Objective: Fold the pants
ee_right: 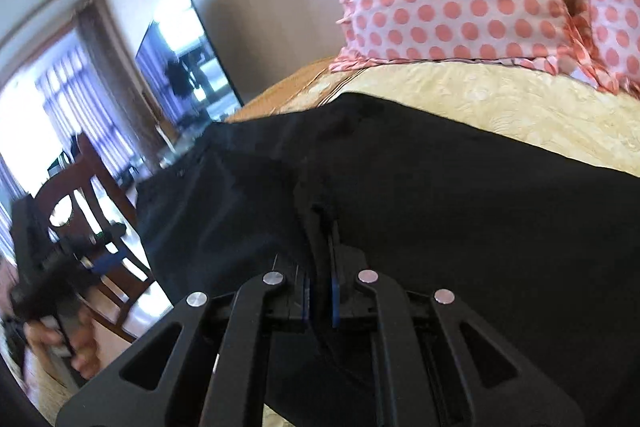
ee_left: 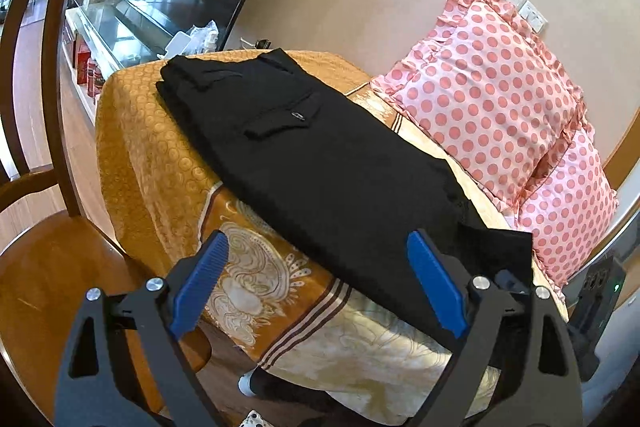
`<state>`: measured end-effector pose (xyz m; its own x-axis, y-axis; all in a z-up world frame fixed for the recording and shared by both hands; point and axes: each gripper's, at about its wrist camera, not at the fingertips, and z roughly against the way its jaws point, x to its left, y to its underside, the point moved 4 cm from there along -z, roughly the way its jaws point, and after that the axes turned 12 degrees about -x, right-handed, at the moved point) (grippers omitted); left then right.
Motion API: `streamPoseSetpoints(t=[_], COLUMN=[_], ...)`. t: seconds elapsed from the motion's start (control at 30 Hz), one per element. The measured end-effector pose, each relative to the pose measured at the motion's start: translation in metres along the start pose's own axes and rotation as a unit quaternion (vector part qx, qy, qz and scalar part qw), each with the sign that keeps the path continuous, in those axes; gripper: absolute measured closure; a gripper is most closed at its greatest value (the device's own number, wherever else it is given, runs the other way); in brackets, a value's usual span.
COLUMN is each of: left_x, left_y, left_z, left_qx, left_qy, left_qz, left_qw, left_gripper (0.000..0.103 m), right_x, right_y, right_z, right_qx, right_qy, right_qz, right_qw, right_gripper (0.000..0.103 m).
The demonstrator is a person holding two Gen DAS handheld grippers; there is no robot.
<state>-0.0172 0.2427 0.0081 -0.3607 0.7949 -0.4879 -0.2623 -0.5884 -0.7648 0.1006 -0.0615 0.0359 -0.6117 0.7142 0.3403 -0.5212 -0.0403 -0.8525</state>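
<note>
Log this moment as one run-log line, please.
step: fold pants | left gripper: open, empty, above table edge | right gripper: shut on black pants | pants: lying along table, polka-dot pillows beside

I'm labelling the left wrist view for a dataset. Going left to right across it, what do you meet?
Brown wooden chair → golden-orange patterned tablecloth → black folded pants → pink polka-dot frilled pillow.

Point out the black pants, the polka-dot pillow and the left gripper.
black pants (ee_left: pixel 332 163): left wrist view, mid-fabric below the pocket.
polka-dot pillow (ee_left: pixel 492 87): left wrist view, pillow's face.
left gripper (ee_left: pixel 318 283): left wrist view, between open fingertips.
</note>
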Motion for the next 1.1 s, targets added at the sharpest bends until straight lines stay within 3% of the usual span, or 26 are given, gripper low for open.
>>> streamPoseSetpoints(t=[0.07,0.13,0.17,0.23,0.33,0.47,0.6,0.87,1.1], left_x=[0.000,0.002,0.004,0.007,0.013,0.022,0.030,0.045,0.033], left_y=[-0.001,-0.004,-0.006,-0.008,-0.012,-0.019,-0.029,-0.031,-0.023], left_z=[0.000,0.000,-0.001,-0.004,-0.007,-0.014,-0.023,-0.040,-0.045], left_qx=[0.001,0.001,0.002,0.005,0.009,0.016,0.020,0.049,0.088], left_qy=[0.004,0.013,0.019,0.025,0.030,0.031,0.029,0.033,0.073], left_qz=[0.000,0.010,0.018,0.032,0.055,0.084,0.108,0.177,0.213], left_qw=[1.0000,0.9999,0.9996,0.9992,0.9980,0.9958,0.9935,0.9825,0.9704], left_gripper=[0.013,0.013,0.013,0.013,0.013,0.013,0.013,0.014,0.014], right_x=[0.006,0.013,0.016,0.022,0.019,0.028,0.018,0.022,0.021], right_y=[0.010,0.020,0.020,0.018,0.019,0.029,0.027,0.028,0.028], right_z=[-0.006,-0.002,0.001,0.006,0.008,0.012,0.018,0.009,0.002], right_qx=[0.023,0.028,0.027,0.026,0.016,0.026,0.024,0.021,0.019], right_qy=[0.001,-0.014,-0.021,-0.036,-0.046,-0.042,-0.061,-0.063,-0.063], right_qz=[0.022,0.038,0.046,0.049,0.029,0.059,0.019,0.029,0.036], right_qw=[1.000,0.999,0.998,0.998,0.998,0.997,0.998,0.997,0.997], right_gripper=[0.088,0.074,0.059,0.048,0.043,0.041,0.040,0.038,0.035])
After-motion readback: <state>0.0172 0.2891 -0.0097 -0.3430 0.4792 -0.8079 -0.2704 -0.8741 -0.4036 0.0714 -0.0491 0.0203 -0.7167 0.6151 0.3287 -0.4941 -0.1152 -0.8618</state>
